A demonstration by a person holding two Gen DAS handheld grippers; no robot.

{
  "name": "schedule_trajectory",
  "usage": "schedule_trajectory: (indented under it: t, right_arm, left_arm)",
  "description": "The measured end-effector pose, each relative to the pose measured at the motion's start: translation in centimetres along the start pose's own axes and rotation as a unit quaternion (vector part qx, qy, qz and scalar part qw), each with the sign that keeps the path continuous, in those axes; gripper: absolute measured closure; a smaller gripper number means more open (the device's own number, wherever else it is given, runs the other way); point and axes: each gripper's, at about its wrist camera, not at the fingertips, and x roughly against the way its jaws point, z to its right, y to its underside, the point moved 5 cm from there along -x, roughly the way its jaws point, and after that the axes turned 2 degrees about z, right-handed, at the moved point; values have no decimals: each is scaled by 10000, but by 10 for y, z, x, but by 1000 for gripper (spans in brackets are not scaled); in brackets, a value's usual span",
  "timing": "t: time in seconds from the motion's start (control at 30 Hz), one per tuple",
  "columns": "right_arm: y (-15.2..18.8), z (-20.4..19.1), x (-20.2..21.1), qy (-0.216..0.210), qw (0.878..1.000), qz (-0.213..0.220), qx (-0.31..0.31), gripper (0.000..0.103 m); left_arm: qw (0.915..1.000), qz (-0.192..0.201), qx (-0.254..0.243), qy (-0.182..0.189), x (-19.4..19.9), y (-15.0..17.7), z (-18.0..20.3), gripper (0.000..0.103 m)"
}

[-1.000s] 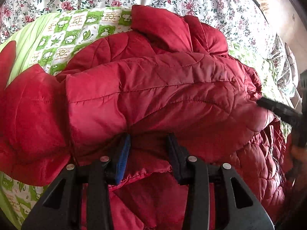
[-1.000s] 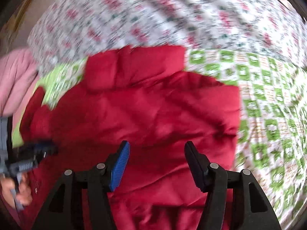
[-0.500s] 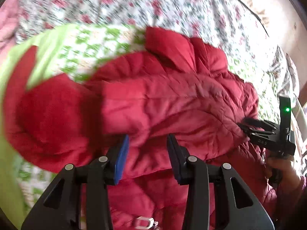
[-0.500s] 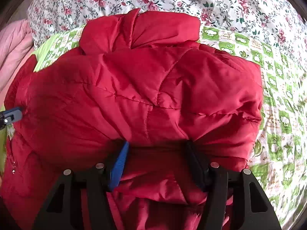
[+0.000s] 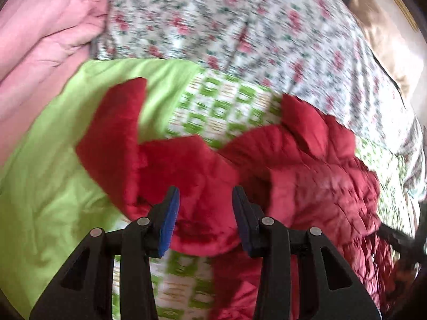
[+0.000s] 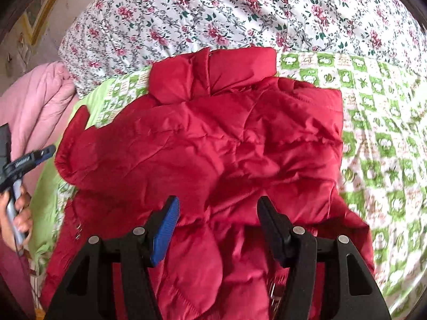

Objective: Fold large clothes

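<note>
Right wrist view shows the red quilted jacket point(image 6: 208, 146) lying crumpled on a green-and-white checked blanket point(image 6: 379, 138), collar toward the floral bedsheet point(image 6: 240, 13), one sleeve out to the left. The right gripper point(image 6: 216, 221) hovers over the jacket's lower part, jaws apart with nothing pinched. The left gripper point(image 5: 205, 213), in its own blurred view, also has its jaws spread above a red fold. A pink quilt point(image 5: 40, 40) sits at the left edge.
</note>
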Motion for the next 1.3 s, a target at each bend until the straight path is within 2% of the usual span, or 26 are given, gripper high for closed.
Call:
schedule_trajectory:
  t: [0.13,0.2,0.27,0.4,0.57,0.63,0.67,0.7,0.77,0.8,1.0,1.2,1.3]
  right_arm:
    - [7,-4,6,-58,9999,-58,58,41]
    - [11,-5,7,-157,9998,-109,21,41]
    - [16,-8,10,-255,9996,-107,15,41]
    - [21,-16,13,-473,9989,-72,13,41]
    - [28,-26,16,-672,9976,-111,71,41]
    - [32,-30,16,-685,9974,-152,132,41]
    - [33,-31,15,-711,9972,-183,128,41]
    - [35,-31,15,-744,9969,-221,118,41]
    - [36,-31,15,-733,9970,-235,121,41]
    - [37,-30,15,-723,9970,-225,128,41]
    - [37,-27,19,-771,9969,-166,29,41]
    - [36,-29,19,-845,9963,-142,-16,41]
    - [36,-29,19,-879,9960,-149,-61,41]
  left_arm:
    - [9996,31,13,-285,-2,-16,-21,64]
    - [9993,-42,3,-385,-10,-25,-30,52]
    - [9986,-159,19,-496,-25,-35,-41,46]
    - [9957,-475,111,-785,-63,-50,-61,46]
    - [9872,-751,175,-1397,-109,-60,-79,46]
    - [9863,-770,305,-1428,-120,-63,-86,46]
    - [9857,-811,365,-1433,-124,-63,-89,50]
    - [9847,-846,425,-1466,-129,-63,-93,67]
    - [9848,-838,508,-1437,-131,-62,-96,91]
    - [9855,-779,580,-1391,-129,-63,-98,93]
    - [9904,-277,1036,-868,-95,-58,-101,97]
    - [9940,111,1059,-263,-56,-51,-67,98]
    - [9941,299,1036,70,-39,-58,-44,98]
